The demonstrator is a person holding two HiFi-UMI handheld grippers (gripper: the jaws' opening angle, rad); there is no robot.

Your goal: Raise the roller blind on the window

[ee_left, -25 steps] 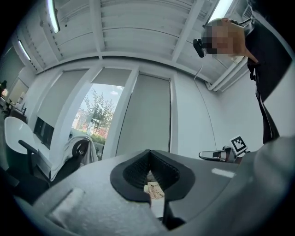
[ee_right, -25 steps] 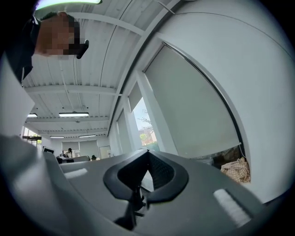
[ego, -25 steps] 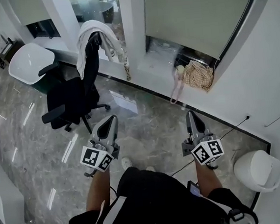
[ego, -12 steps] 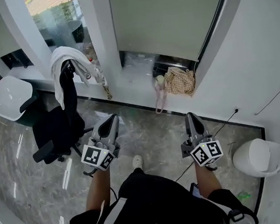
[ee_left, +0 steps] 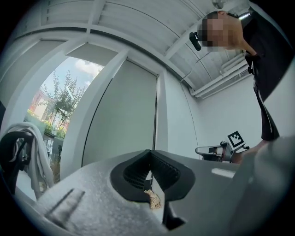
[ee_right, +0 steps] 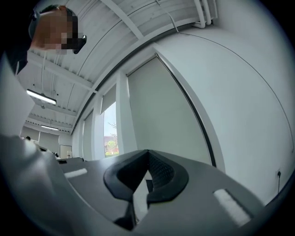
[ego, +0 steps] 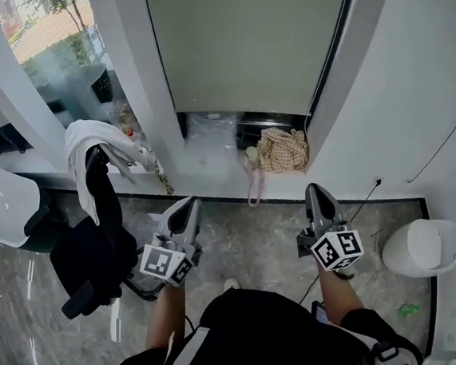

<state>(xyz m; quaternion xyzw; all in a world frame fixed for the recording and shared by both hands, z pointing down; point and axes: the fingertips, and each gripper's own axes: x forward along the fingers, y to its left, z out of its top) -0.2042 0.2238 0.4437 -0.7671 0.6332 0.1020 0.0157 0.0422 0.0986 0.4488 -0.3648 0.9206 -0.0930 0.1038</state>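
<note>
Two grippers are held out in front of the person, both pointing toward 12 o'clock in the head view. The left gripper has its jaws pressed together with nothing between them, as the left gripper view confirms. The right gripper likewise has its jaws pressed together and empty, as seen in the right gripper view. Neither gripper touches anything.

The roller blind is at 12 o'clock, well apart from both grippers. It is a pale grey-green sheet covering nearly the whole window, and its lower edge stops just above the sill. In the left gripper view the blind stands straight ahead. In the right gripper view it also lies ahead, slightly toward 1 o'clock.

A beige checked bag rests on the sill under the blind, with a pale strap hanging over the edge toward the floor.

At 9 o'clock stands a black office chair with a white towel draped over its back. At 10 o'clock an uncovered pane shows trees outside. At 4 o'clock a white bin stands against the wall, and a thin dark cable runs across the floor beside the right gripper.
</note>
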